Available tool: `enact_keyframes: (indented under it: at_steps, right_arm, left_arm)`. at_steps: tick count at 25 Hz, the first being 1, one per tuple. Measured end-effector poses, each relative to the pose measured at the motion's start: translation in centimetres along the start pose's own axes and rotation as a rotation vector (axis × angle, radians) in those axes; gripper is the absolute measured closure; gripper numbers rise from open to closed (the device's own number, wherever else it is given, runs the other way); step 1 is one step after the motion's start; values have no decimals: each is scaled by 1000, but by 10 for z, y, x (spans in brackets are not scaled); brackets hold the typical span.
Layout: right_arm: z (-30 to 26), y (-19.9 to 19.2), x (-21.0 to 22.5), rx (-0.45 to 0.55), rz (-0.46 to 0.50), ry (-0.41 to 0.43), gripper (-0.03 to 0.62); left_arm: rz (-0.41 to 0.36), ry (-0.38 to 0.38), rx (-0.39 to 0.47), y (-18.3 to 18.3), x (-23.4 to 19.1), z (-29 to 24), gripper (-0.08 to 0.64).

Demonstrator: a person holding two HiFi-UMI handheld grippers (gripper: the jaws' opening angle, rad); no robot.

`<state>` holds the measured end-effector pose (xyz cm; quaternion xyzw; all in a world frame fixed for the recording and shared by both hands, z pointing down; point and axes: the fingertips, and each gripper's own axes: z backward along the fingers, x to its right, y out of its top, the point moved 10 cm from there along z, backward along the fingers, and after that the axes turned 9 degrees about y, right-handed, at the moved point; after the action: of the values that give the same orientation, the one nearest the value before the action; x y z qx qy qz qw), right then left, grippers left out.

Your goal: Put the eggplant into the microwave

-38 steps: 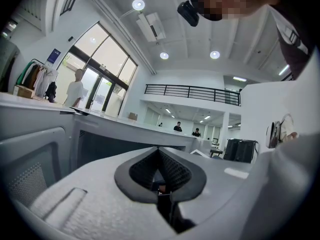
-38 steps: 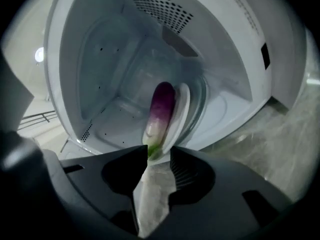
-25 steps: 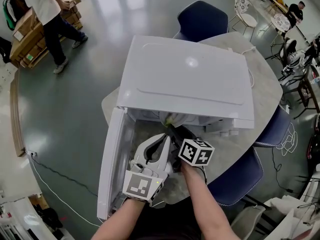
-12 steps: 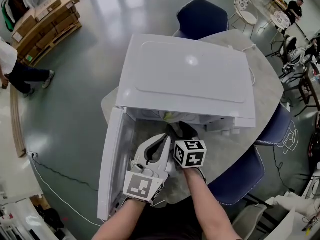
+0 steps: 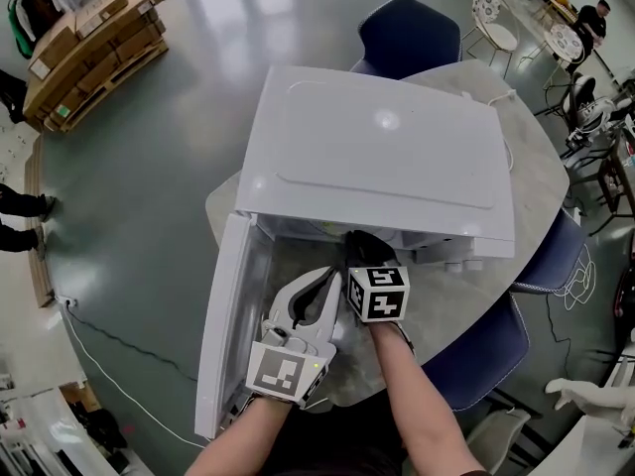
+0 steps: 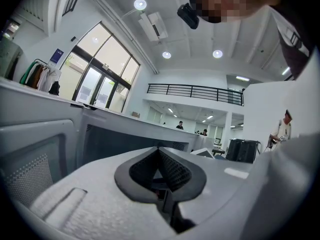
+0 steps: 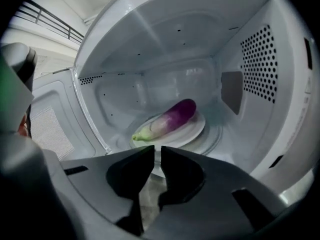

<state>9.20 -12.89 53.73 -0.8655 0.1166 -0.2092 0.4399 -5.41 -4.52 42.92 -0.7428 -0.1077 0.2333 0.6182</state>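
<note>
The purple eggplant (image 7: 167, 119), pale and green at its stem end, lies on the white plate (image 7: 196, 130) inside the open white microwave (image 5: 377, 157). My right gripper (image 7: 157, 151) hangs just outside the cavity's mouth, apart from the eggplant. Its jaws are closing to a narrow gap with nothing between them. In the head view the microwave's top hides the eggplant, and the right gripper (image 5: 359, 246) reaches under that front edge. My left gripper (image 5: 332, 274) stays beside the swung-out door (image 5: 223, 315), shut and empty. Its tips meet in the left gripper view (image 6: 159, 149).
The microwave stands on a round grey table (image 5: 476, 296) with blue chairs at the back (image 5: 412, 28) and at the right (image 5: 476, 360). The cavity's perforated right wall (image 7: 257, 64) is close by. Cardboard boxes (image 5: 89, 38) are stacked far left.
The right gripper let go of the eggplant, which is no longer seen at the opening in the head view. The gripper rolled and drew back slightly. A person at the far left walked away.
</note>
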Motion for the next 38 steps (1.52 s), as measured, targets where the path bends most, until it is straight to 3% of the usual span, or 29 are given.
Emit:
enact_keyframes:
  at_steps: [23, 30, 38]
  right_arm:
    - [-17, 12, 19, 4, -5, -3, 589]
    - [14, 18, 3, 12, -14, 33, 589]
    - [87, 35, -33, 62, -65, 78, 589]
  left_arm:
    - [8, 28, -20, -8, -2, -11, 552]
    - [-2, 20, -38, 0, 5, -16, 552]
    - [8, -21, -54, 26, 25, 2, 552]
